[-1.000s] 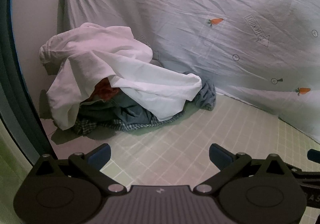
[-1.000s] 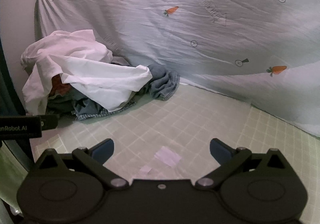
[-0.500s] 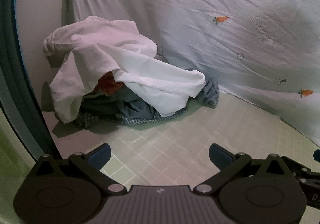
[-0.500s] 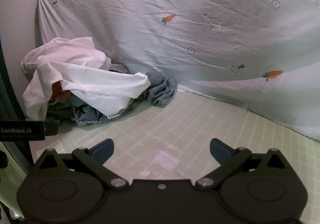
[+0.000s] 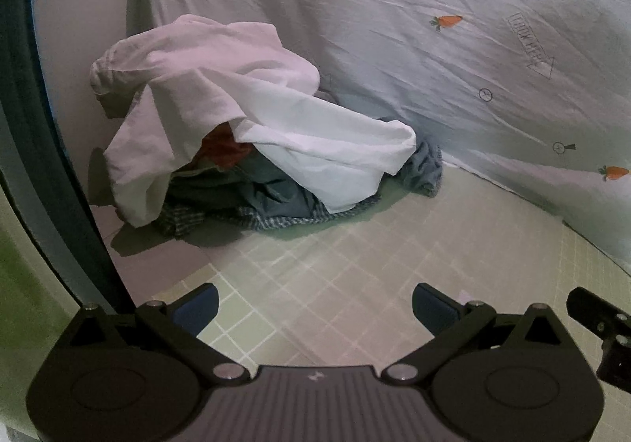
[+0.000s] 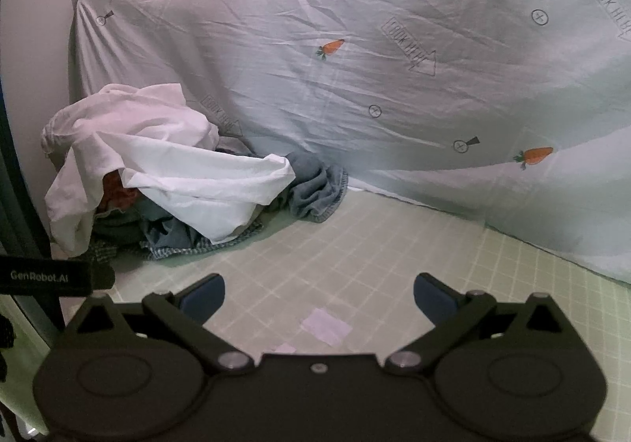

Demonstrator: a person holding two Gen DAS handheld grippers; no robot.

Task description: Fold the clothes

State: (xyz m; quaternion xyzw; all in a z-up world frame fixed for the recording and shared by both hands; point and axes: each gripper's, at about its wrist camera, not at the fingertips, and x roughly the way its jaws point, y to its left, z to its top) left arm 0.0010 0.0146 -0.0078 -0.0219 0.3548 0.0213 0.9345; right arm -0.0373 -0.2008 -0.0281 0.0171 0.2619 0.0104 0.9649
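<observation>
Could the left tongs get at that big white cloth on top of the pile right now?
Probably yes. The left tongs are open and empty, and only bare checked mat lies between them and the crumpled white cloth, which tops the heap.

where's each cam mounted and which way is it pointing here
Left wrist: rides the left gripper, looking along its open fingers at the clothes pile; the right gripper's edge shows at right.
Right wrist: rides the right gripper, fingers open, facing the carrot-print sheet, pile far left; the left gripper's labelled edge shows.
Shared: pile, sheet, grid mat.
</observation>
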